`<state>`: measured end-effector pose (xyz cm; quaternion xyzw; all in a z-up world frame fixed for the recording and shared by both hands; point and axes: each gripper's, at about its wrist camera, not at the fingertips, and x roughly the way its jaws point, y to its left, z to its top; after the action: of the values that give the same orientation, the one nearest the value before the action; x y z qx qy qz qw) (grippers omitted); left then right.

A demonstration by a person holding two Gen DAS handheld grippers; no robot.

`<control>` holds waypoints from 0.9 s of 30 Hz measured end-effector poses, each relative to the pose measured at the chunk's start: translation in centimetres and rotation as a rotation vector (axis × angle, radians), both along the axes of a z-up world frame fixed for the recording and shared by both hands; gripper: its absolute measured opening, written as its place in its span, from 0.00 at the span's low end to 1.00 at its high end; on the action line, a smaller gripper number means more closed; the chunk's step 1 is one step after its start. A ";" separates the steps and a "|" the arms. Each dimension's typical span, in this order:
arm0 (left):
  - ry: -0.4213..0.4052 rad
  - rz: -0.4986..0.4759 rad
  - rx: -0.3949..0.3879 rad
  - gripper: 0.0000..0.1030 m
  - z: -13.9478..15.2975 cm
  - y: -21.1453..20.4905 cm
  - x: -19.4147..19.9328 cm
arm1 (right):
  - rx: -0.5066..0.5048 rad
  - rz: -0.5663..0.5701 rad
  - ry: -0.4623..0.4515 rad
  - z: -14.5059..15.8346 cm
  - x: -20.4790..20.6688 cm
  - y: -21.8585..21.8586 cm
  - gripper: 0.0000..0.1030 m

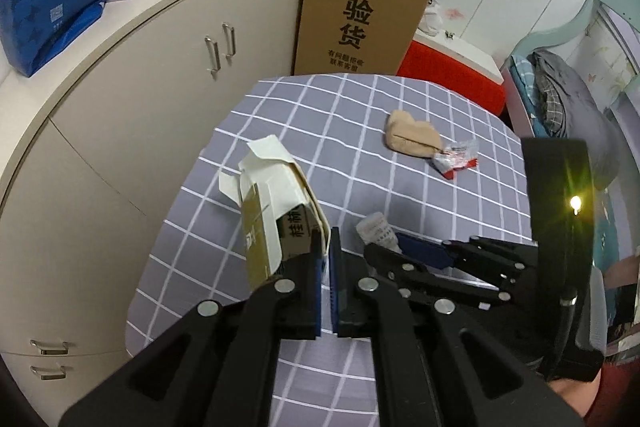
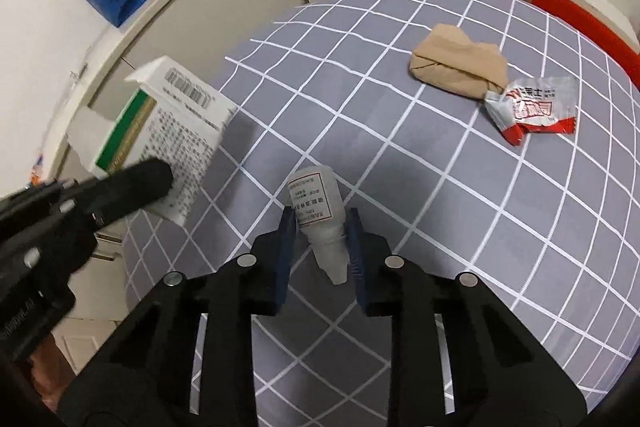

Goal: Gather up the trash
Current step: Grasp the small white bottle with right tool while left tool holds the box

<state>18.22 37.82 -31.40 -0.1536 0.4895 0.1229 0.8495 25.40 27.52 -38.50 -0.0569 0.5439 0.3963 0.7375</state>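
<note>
So your left gripper clamps the torn carton – your right gripper closes around the small bottle on the checked cloth; the red wrapper and tan wad remain uncollected.

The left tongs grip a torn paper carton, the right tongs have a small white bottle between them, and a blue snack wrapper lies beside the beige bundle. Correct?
Not quite. The snack wrapper beside the beige bundle is red and white, not blue; the right wrist view shows it. The rest holds.
</note>
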 end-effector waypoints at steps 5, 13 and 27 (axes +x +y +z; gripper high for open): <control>-0.005 -0.039 -0.007 0.03 1.8 -3.7 0.8 | 0.044 -0.043 -0.012 3.0 0.3 -4.1 0.25; -0.038 -0.194 0.013 0.03 5.5 -15.2 3.5 | 0.091 -0.190 -0.057 8.4 0.7 -16.8 0.25; -0.103 -0.434 0.045 0.03 9.0 -39.4 6.2 | 0.123 -0.455 -0.107 12.0 0.2 -41.9 0.25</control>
<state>24.41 -1.55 -22.41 -0.0319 0.4642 -0.0598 0.8831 25.55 -14.34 -26.48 0.0912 0.4777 0.2488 0.8376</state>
